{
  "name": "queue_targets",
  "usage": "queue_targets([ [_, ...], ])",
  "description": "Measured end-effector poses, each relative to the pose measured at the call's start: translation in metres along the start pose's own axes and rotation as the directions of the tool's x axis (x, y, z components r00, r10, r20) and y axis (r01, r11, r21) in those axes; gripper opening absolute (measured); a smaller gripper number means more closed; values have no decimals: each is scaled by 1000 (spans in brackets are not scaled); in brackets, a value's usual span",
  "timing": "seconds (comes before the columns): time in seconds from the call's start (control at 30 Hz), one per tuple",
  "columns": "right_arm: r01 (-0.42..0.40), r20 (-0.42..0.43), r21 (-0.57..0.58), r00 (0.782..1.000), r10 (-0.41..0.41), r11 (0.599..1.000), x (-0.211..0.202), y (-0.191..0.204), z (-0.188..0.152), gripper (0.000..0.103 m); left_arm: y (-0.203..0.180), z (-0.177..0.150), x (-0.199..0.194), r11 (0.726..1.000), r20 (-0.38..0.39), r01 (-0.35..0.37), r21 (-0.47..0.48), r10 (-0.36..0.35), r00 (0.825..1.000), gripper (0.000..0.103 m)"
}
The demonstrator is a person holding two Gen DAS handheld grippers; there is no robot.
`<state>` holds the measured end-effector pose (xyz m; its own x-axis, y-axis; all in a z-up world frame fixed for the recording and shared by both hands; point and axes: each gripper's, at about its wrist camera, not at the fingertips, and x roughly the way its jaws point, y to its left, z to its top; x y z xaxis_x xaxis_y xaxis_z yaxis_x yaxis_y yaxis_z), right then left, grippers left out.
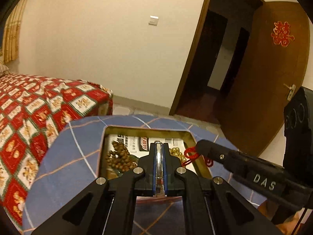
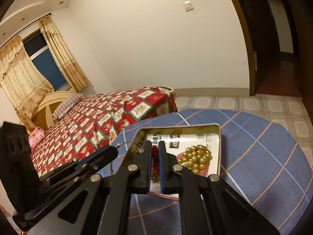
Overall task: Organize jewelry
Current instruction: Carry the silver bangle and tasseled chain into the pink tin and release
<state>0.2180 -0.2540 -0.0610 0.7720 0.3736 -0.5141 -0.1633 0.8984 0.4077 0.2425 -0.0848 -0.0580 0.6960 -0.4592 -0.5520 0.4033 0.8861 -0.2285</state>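
Jewelry sits in an open tin (image 1: 190, 137) on the blue checked desk (image 1: 78, 137), just ahead of and under both sets of jaws. Left gripper (image 1: 159, 156): jaws clamped on a silver metal piece (image 1: 158, 156), prob. a bangle, held over the tin. Right gripper (image 2: 155, 156): jaws clamped on a red cord item (image 1: 190, 153), red showing betw. the pads. Brown wooden beads (image 1: 119, 156) lie left of the left jaws; gold beads (image 2: 197, 157) lie right of the right jaws. Bed (image 2: 109, 121) w/ red quilt beyond.
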Motion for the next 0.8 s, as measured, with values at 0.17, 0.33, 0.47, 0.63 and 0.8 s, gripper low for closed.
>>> queue_targets([
  [0.17, 46, -54, 30, 998, -44, 998, 18, -22, -11, 10, -2, -11, 27, 1000, -67, -15, 18, 16, 998, 4],
  [0.33, 95, -69, 28, 993, -93, 995, 18, -29, -18, 16, -5, -21, 35, 997, -100, -47, 53, 52, 994, 4],
  [0.47, 113, -61, 56, 992, -110, 992, 15, -37, -19, 61, -3, -18, 35, 998, -126, -38, 41, 43, 991, 5],
  [0.63, 133, -5, 90, 991, -133, 987, -7, -39, -14, 62, 1, -12, 17, 998, -109, -59, 23, 61, 992, 6],
  [0.8, 148, 43, 126, 987, -154, 981, -33, -36, -11, 62, 2, -14, -13, 993, -77, -110, 47, 114, 990, 24],
])
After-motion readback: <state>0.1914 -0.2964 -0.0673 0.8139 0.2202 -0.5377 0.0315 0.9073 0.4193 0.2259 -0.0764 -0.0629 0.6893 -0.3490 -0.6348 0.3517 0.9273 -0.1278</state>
